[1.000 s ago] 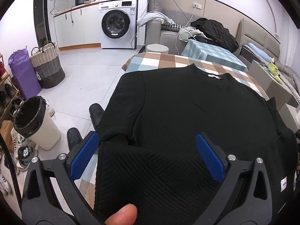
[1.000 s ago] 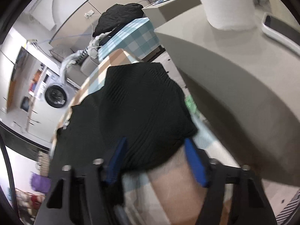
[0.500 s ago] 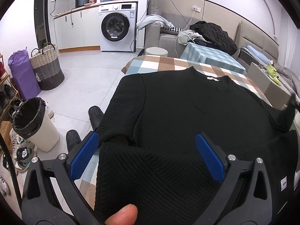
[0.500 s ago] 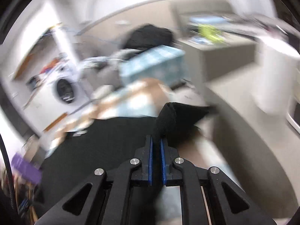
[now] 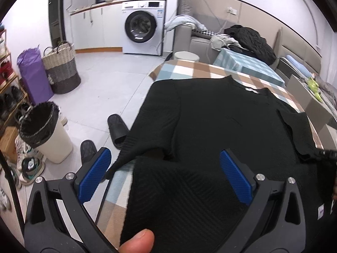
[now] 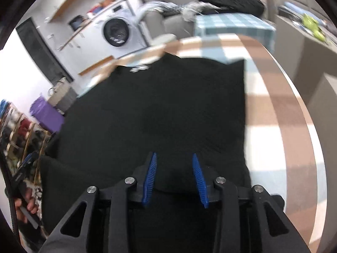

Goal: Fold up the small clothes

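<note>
Left wrist view: the left gripper [image 5: 166, 175] has its jaws spread wide, holding nothing; its blue pads [image 5: 236, 177] stand well apart over the near part of a black top [image 5: 221, 126]; the top lies flat on a checked desk [image 5: 189, 69], neckline and white label toward the far edge; its left sleeve is folded in over the body, and the sleeve's cuff end hangs off the desk's left edge; on the right side another flap of the top lies folded inward; a thumb [image 5: 137, 242] shows at the bottom edge between the gripper's arms; on the floor to the left stand a bin [image 5: 45, 130] with a black liner, slippers [image 5: 117, 128], a woven basket [image 5: 61, 69] and a purple bag [image 5: 33, 76]; a washer [image 5: 143, 27] stands at the far wall.

Right wrist view, somewhat blurred: the right gripper [image 6: 174, 179] sits low over the near hem of the top [image 6: 158, 109]; its jaws are part open and opening; cloth lies below and between the pads [image 6: 150, 179], but they do not press on it; the top's right edge runs straight up the desk [image 6: 278, 116], which shows brown and pale checks beside it; the label end lies at the far side; at the lower left a hand [image 6: 25, 206] grips the other tool.
</note>
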The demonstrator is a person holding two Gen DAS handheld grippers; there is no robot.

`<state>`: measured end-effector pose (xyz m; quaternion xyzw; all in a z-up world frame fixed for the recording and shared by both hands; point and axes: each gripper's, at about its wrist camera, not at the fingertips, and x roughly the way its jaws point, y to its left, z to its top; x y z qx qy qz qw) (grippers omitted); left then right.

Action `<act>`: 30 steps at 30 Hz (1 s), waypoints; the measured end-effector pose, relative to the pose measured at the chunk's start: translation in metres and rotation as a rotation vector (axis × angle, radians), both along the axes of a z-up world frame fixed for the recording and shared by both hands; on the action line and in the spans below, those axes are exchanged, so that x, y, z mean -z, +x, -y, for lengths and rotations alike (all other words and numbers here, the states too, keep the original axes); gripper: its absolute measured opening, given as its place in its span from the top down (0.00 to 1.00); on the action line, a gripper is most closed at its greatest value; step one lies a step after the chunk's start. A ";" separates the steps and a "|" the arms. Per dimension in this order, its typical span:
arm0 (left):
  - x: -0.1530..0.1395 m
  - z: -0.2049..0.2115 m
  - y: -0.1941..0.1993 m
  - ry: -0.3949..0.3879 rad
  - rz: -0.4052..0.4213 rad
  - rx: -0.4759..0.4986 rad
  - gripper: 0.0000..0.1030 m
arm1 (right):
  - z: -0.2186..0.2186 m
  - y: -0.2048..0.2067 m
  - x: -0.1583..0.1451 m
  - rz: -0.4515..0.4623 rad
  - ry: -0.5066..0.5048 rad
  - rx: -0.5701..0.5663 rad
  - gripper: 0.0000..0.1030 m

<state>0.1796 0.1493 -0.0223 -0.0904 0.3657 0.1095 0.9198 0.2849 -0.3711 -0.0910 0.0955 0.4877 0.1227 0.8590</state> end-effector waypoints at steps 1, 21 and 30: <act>0.001 -0.004 0.000 -0.006 -0.001 -0.019 0.01 | 0.001 -0.001 0.004 -0.010 0.002 0.005 0.64; 0.047 -0.113 -0.028 -0.482 -0.105 -0.175 0.33 | 0.018 -0.056 -0.044 0.133 0.117 0.082 0.57; 0.073 -0.136 -0.033 -0.677 -0.089 -0.193 0.32 | 0.020 -0.049 -0.047 0.135 0.143 0.109 0.57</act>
